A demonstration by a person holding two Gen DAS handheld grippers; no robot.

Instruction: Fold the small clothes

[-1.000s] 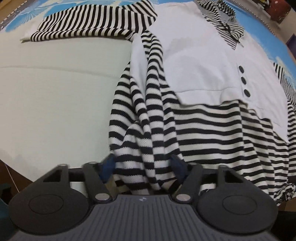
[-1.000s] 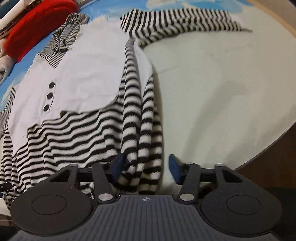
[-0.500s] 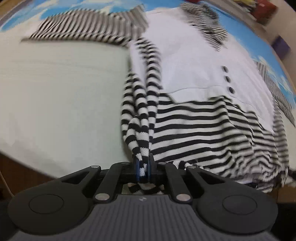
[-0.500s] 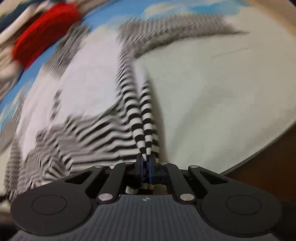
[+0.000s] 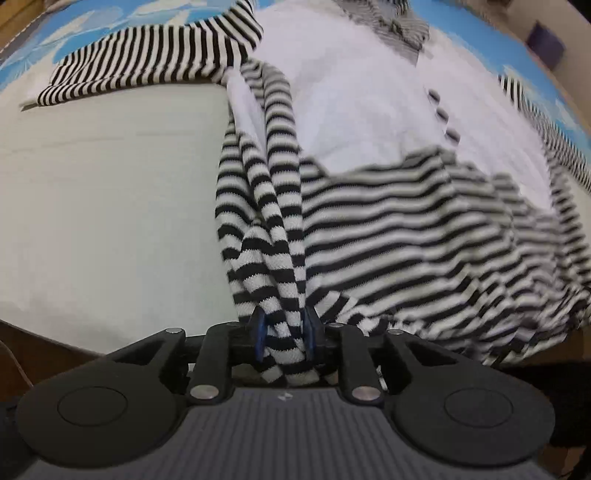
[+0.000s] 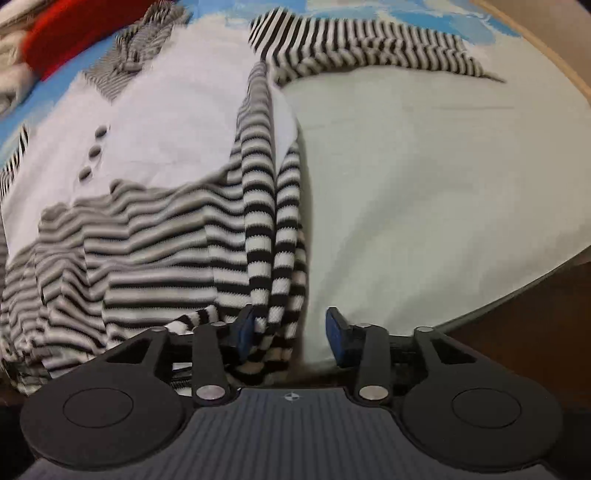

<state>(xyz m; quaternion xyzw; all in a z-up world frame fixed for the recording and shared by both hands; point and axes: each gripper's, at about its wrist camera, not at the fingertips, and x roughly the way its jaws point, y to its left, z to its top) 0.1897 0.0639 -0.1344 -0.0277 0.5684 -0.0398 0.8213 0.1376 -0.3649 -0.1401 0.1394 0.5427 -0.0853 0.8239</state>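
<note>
A pale sheet [image 5: 110, 192] covers the bed, with a blue cloth with white shapes [image 6: 369, 11] at the far side. A small striped top with a white front [image 6: 177, 110] lies flat on it, one sleeve [image 5: 147, 55] stretched out sideways. Something red [image 6: 74, 33] lies at the far corner.

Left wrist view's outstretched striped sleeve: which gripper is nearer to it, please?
Left. The left gripper, jaws opening on the hem fold, is at that sleeve's side of the top; the right gripper, jaws opening off the hem fold, is at the opposite side.
</note>
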